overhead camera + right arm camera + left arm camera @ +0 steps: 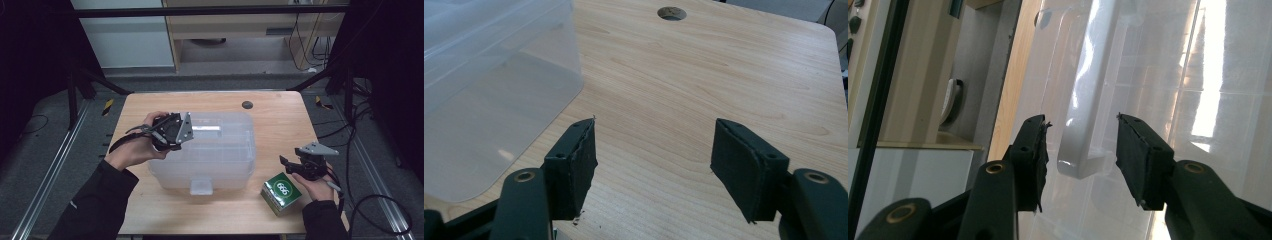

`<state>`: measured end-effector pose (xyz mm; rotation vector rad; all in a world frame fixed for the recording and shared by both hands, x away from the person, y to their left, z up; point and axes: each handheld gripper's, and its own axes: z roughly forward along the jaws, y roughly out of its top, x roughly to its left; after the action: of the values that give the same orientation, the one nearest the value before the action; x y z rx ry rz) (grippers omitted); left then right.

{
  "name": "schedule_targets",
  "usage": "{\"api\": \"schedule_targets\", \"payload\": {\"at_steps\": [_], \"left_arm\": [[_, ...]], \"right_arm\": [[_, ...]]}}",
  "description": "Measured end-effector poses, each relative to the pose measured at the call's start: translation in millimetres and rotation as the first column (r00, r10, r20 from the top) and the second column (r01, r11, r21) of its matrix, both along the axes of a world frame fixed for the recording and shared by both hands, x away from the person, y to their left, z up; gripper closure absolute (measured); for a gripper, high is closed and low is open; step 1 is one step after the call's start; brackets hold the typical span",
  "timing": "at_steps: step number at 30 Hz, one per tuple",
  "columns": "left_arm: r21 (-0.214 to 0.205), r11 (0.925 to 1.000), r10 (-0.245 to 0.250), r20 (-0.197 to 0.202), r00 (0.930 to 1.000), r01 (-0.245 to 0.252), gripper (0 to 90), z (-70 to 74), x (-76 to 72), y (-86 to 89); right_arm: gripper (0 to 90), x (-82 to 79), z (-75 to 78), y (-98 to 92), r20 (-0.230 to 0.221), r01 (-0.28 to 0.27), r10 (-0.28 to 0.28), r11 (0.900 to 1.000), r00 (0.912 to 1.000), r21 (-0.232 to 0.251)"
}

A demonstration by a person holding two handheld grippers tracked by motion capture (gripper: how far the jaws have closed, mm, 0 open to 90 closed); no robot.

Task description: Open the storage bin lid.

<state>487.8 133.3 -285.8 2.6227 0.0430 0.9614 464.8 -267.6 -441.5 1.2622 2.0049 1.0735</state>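
While the left hand-held gripper point(1080, 150) is apart around the box handle point(1083, 125), squeeze its middle firmly.

**Print on the green box**

The small green box point(281, 193) near the bench's right front corner carries a white oval on its top face with white characters inside, which look like "666", though they are too small to be certain. Nothing else legible appears on other surfaces.
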Motion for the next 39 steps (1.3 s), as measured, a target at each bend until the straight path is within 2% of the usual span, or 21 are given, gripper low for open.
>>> {"api": "schedule_targets", "payload": {"at_steps": [6,17,18,22,23,25,26,29,30,34,39], "left_arm": [[0.046,0.9989,0.003,0.028,0.9996,-0.004,58.0,-5.1,3.6,-6.4],[0.105,0.9945,0.005,0.037,0.9993,-0.009,67.4,-11.7,10.6,-12.9],[0.165,0.9863,-0.001,0.052,0.9987,-0.008,69.6,-8.6,11.4,-15.5],[0.189,0.9818,0.005,0.054,0.9985,-0.015,72.2,-8.6,10.4,-18.8],[0.177,0.9840,0.013,0.049,0.9987,-0.021,72.4,-10.1,9.4,-18.9],[0.193,0.9812,-0.001,0.057,0.9984,-0.010,72.9,-8.9,9.4,-19.0],[0.181,0.9833,0.005,0.055,0.9985,-0.015,73.1,-9.9,8.6,-18.8],[0.192,0.9813,-0.002,0.063,0.9980,-0.010,73.3,-9.2,8.8,-19.1],[0.146,0.9893,-0.007,0.068,0.9977,-0.003,73.4,-12.5,9.0,-19.6],[0.142,0.9899,-0.015,0.077,0.9969,0.004,73.6,-13.0,8.6,-19.3],[0.139,0.9903,-0.016,0.075,0.9971,0.005,73.6,-12.5,8.6,-19.0]], "right_arm": [[38.2,-1.2,2.3,-0.6,0.000,-0.006,0.006,1.0000,1.0000,0.007],[46.3,-6.4,13.7,0.6,-0.007,-0.026,0.026,0.9994,0.9996,0.021],[47.8,-7.6,16.2,0.7,0.001,-0.034,0.034,0.9991,0.9994,0.027],[51.2,-10.5,21.3,3.2,0.003,-0.048,0.048,0.9984,0.9988,0.031],[52.4,-11.6,22.8,4.4,0.000,-0.052,0.052,0.9980,0.9987,0.037],[55.3,-12.8,25.7,6.5,0.004,-0.067,0.067,0.9970,0.9978,0.038],[57.3,-13.5,27.2,7.7,0.001,-0.073,0.073,0.9966,0.9973,0.037],[61.0,-14.8,30.0,10.6,-0.003,-0.090,0.090,0.9951,0.9959,0.042],[65.0,-16.5,32.7,13.6,-0.010,-0.107,0.108,0.9933,0.9941,0.043],[72.3,-18.6,36.7,17.6,-0.007,-0.133,0.133,0.9901,0.9911,0.047],[80.4,-20.5,39.3,18.7,-0.013,-0.150,0.151,0.9855,0.9884,0.080]]}}
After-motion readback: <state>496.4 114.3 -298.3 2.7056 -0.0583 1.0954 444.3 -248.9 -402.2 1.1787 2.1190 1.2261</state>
